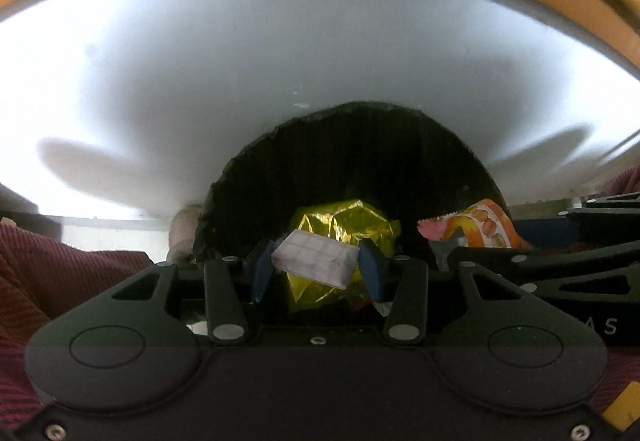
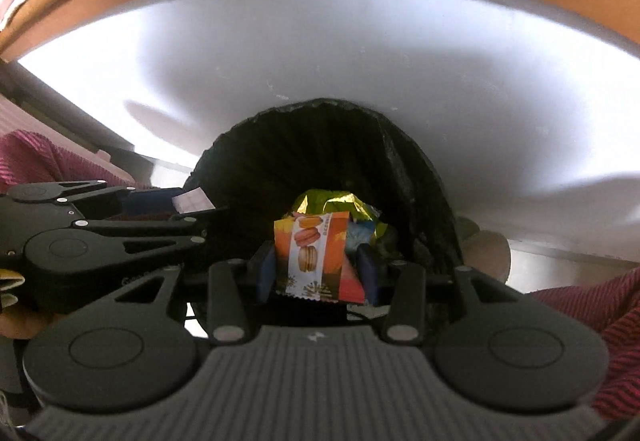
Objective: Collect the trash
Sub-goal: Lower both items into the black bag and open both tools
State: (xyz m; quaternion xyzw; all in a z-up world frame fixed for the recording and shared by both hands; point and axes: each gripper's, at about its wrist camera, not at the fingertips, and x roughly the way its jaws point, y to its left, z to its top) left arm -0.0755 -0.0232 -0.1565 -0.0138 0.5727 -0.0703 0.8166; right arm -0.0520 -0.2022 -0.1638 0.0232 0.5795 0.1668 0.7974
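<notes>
Left gripper (image 1: 316, 265): clamped on a small white packet (image 1: 314, 259), blue pads (image 1: 370, 267) pressing it from both sides.

White packet look: flat little rectangle, white with faint pink grid lines. Print is too blurry to read.

White packet direction: long axis runs across from pad to pad, tilted a bit so its right end sits lower in the left wrist view.

Right gripper (image 2: 316, 261): pinching an orange snack wrapper (image 2: 316, 257), so that one's got a load too.

Orange wrapper look: orange with a white band down the middle showing macaron pictures, crimped zigzag edge at the near end.

Orange wrapper direction: long axis points forward along the fingers, roughly upright in the right wrist view.

Where it all is: both pieces are held right over the mouth of a black trash bag (image 2: 320, 149), the two grippers side by side and close together.

Inside the bag: crumpled gold foil (image 1: 344, 225) sits down in there, right behind both held pieces.

Around: white table (image 1: 280, 61) surface beyond the bag, and a dark red ribbed sleeve (image 1: 48, 273) at the edges.
</notes>
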